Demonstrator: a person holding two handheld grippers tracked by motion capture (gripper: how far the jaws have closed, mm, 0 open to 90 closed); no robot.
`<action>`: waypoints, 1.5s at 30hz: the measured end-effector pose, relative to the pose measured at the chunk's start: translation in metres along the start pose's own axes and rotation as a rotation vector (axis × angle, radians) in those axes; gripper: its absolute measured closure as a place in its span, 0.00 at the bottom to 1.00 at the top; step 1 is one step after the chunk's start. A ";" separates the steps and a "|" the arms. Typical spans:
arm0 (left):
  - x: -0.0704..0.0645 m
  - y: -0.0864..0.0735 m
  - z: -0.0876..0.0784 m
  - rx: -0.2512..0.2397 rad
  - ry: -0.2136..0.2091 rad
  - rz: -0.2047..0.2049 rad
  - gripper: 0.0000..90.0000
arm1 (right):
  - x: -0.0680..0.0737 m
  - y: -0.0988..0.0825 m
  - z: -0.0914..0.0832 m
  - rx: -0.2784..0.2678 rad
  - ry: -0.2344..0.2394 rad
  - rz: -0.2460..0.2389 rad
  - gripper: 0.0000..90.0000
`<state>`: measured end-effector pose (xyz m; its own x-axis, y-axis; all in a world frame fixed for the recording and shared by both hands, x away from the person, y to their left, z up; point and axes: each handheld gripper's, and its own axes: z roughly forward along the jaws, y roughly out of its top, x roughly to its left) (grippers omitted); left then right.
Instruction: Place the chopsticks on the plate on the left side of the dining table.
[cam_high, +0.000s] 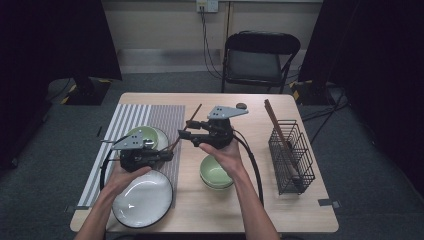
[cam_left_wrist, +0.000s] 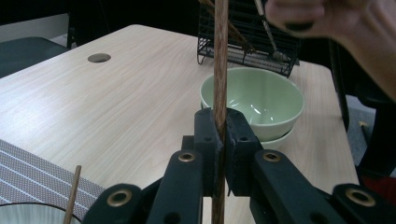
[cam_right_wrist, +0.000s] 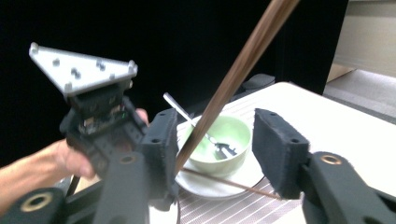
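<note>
A long brown chopstick (cam_high: 187, 127) slants up over the mat's right edge. My left gripper (cam_high: 169, 155) is shut on its lower part; in the left gripper view the chopstick (cam_left_wrist: 220, 56) stands upright, pinched between the pads of the left gripper (cam_left_wrist: 220, 135). My right gripper (cam_high: 193, 132) is higher up the same stick and open. In the right gripper view the chopstick (cam_right_wrist: 233, 70) crosses the gap of the right gripper (cam_right_wrist: 218, 140) close to the left pad, well apart from the right one. A second, thinner chopstick (cam_right_wrist: 224, 183) lies across the saucer's front edge.
A green bowl with a metal spoon (cam_right_wrist: 223, 135) sits on a white saucer (cam_high: 161, 140) on the striped mat (cam_high: 135, 117). A dark-rimmed white plate (cam_high: 142, 197) is near the front edge. Stacked green bowls (cam_high: 215, 172) sit mid-table. A wire basket (cam_high: 291, 155) holds more chopsticks at right.
</note>
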<state>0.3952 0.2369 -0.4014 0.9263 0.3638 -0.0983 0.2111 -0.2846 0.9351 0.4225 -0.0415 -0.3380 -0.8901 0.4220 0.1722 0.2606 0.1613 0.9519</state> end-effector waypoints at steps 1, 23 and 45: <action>0.000 0.000 0.000 -0.009 -0.001 -0.004 0.95 | 0.002 -0.003 0.003 0.006 0.004 -0.004 0.62; -0.005 0.004 0.008 -0.114 -0.037 -0.064 0.93 | 0.021 -0.003 0.028 -0.006 0.128 0.003 0.95; -0.006 0.005 0.008 -0.098 -0.041 -0.072 0.94 | 0.022 0.000 0.023 -0.048 0.106 -0.021 0.76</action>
<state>0.3933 0.2266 -0.3991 0.9221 0.3432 -0.1787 0.2482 -0.1701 0.9537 0.4121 -0.0117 -0.3400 -0.9304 0.3218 0.1755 0.2255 0.1252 0.9662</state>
